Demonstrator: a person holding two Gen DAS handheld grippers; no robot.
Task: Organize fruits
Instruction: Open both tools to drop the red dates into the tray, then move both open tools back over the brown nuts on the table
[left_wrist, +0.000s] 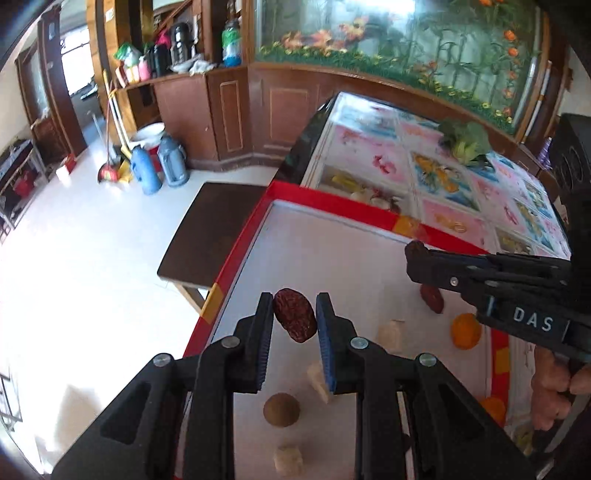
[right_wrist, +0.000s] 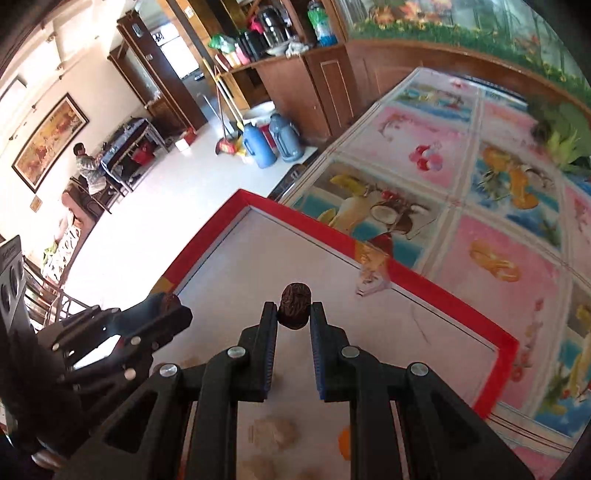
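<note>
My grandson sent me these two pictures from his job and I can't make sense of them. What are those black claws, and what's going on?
No robot here: a person holds a two-finger gripper in each hand, each carrying a wide-angle camera. One picture looks along the left gripper, the other along the right gripper. Each pinches a wrinkled red date. Below is a white tray with a red rim, holding another date, an orange, a brown round fruit and pale chunks.
</note>
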